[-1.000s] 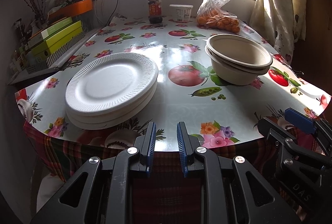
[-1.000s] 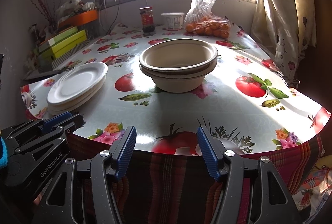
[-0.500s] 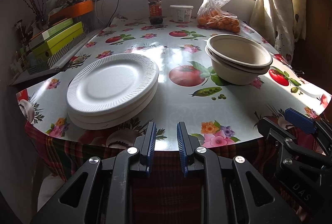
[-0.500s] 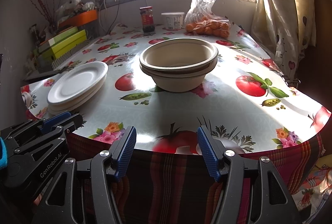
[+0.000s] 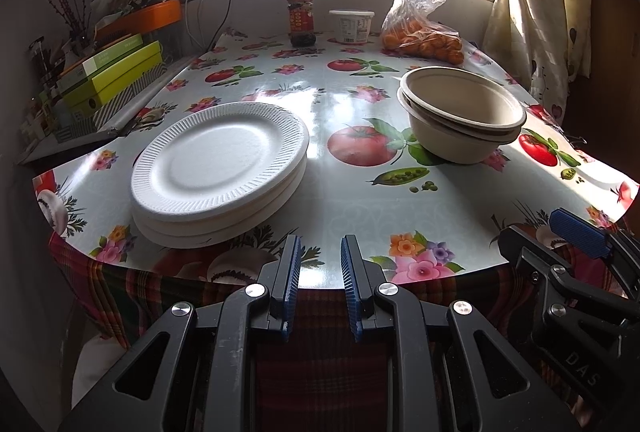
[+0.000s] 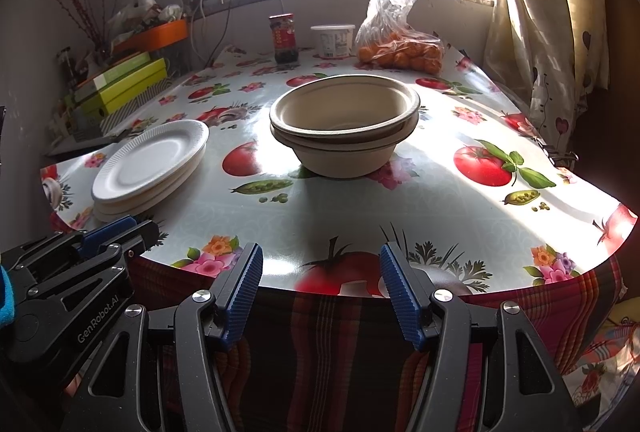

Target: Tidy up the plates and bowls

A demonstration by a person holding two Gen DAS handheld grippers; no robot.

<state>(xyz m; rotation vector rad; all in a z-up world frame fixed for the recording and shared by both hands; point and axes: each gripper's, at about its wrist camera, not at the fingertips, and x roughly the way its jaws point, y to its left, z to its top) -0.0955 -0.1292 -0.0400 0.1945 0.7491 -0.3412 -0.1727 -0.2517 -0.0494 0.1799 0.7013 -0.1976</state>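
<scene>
plates (image 5: pixel 218 161): white stack, three by the look of it, on the left part of the surface (image 5: pixel 320 207) near the front edge
bowls (image 6: pixel 345 123): beige, nested one in the other, upright, right of the plates and well apart from them
left gripper (image 5: pixel 320 274): hangs off the front edge, just below the plates; jaws nearly together with a narrow gap, nothing in them
right gripper (image 6: pixel 321 290): also off the front edge, facing the bowls; jaws spread wide, empty
back of surface: dark jar (image 5: pixel 301 20) with a red label, white tub (image 5: pixel 352 26), clear bag of oranges (image 5: pixel 422 27), all by the window wall
left side: green boxes (image 5: pixel 112 79) stacked on a shelf beside the surface
</scene>
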